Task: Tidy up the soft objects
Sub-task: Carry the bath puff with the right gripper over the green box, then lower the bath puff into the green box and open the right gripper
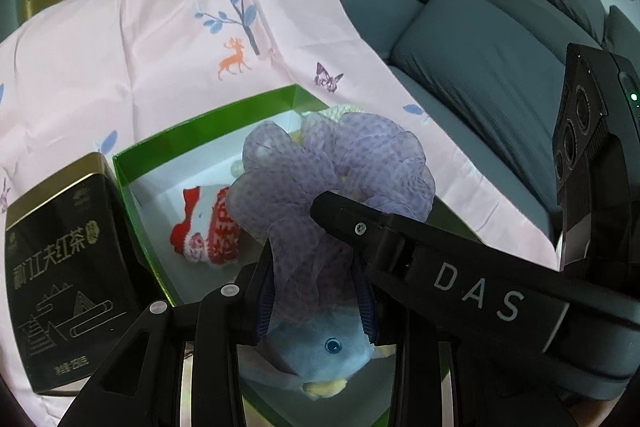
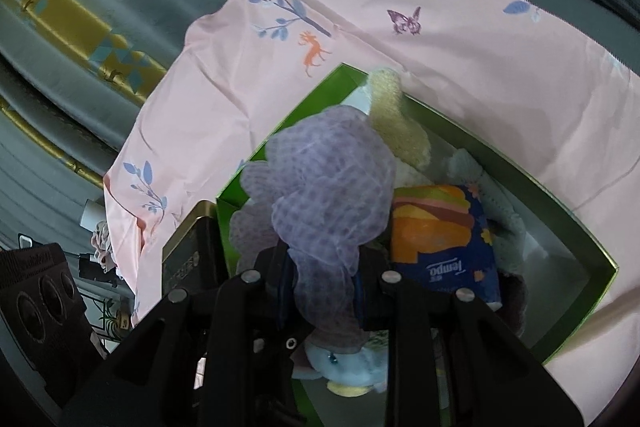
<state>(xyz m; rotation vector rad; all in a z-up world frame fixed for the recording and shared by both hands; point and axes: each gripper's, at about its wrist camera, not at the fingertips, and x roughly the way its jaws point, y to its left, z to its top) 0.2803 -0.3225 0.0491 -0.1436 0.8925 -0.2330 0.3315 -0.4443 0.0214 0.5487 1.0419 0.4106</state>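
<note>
A purple mesh bath pouf (image 1: 336, 171) hangs over a green box (image 1: 208, 115) with a white inside. My left gripper (image 1: 320, 291) is shut on the pouf's lower part. My right gripper (image 2: 320, 279) is shut on the same pouf (image 2: 320, 183), and its arm crosses the left wrist view. In the box lie a red and white knitted item (image 1: 208, 227), a blue plush with a yellow beak (image 1: 316, 351), a cream sponge (image 2: 396, 123), a tempo tissue pack (image 2: 440, 231) and a pale knitted piece (image 2: 504, 211). The pouf hides much of the box.
The box stands on a pink printed cloth (image 1: 160, 39). A black tea tin (image 1: 68, 279) stands against the box's left side. A grey sofa (image 1: 480, 67) with a patterned cushion is to the right. Curtains hang behind.
</note>
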